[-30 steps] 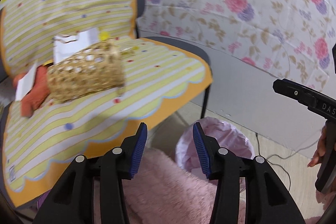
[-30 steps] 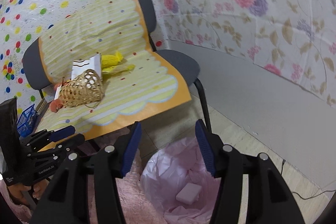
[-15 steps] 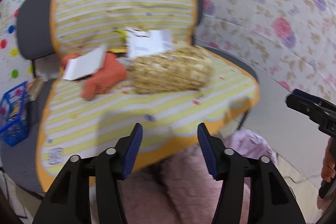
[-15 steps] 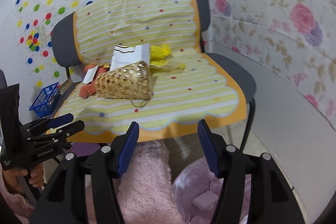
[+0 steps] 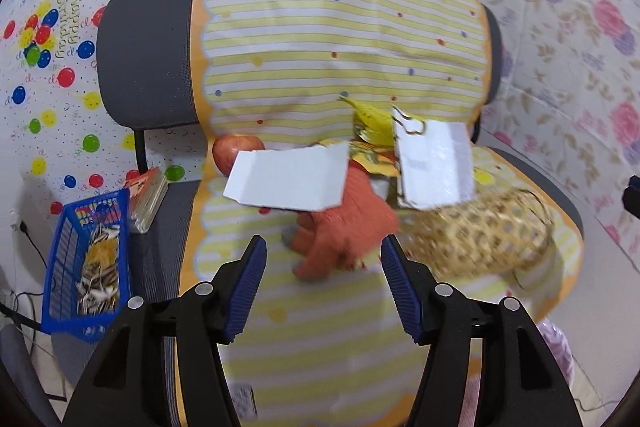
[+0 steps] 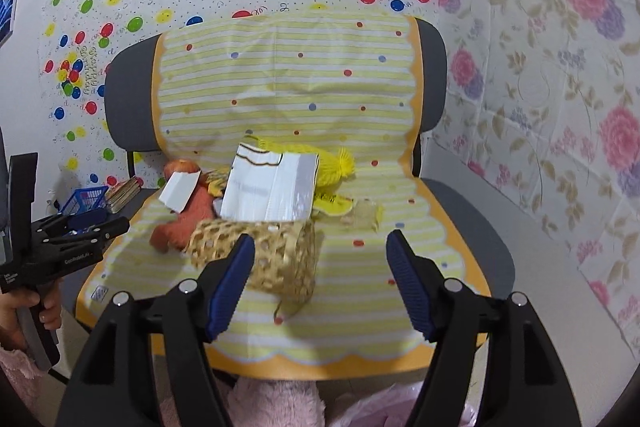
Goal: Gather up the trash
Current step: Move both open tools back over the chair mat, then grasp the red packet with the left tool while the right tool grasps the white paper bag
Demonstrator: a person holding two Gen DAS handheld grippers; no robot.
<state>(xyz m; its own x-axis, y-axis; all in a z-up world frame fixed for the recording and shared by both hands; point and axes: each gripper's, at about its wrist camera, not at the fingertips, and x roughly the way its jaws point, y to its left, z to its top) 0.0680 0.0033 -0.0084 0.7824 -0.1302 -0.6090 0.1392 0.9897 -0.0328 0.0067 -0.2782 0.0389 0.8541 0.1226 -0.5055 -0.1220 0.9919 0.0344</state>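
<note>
Left gripper (image 5: 323,281): jaws wide, empty, above seat near glove (image 5: 346,227) | Right gripper (image 6: 320,277): jaws wide, empty, above basket (image 6: 260,255) | Trash: card (image 5: 288,179) resting on glove; torn packet (image 6: 272,187) leaning behind basket | All on chair (image 6: 472,227) cover (image 6: 360,291)

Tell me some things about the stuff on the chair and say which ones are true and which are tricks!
1. Both grippers are empty. True: the left gripper and right gripper are open, holding nothing.
2. The woven basket stands upright. False: it lies on its side.
3. An apple sits at the back of the seat. True.
4. The orange glove is inside the basket. False: it lies beside it on the striped cover.
5. The blue basket is empty. False: it holds things.
</note>
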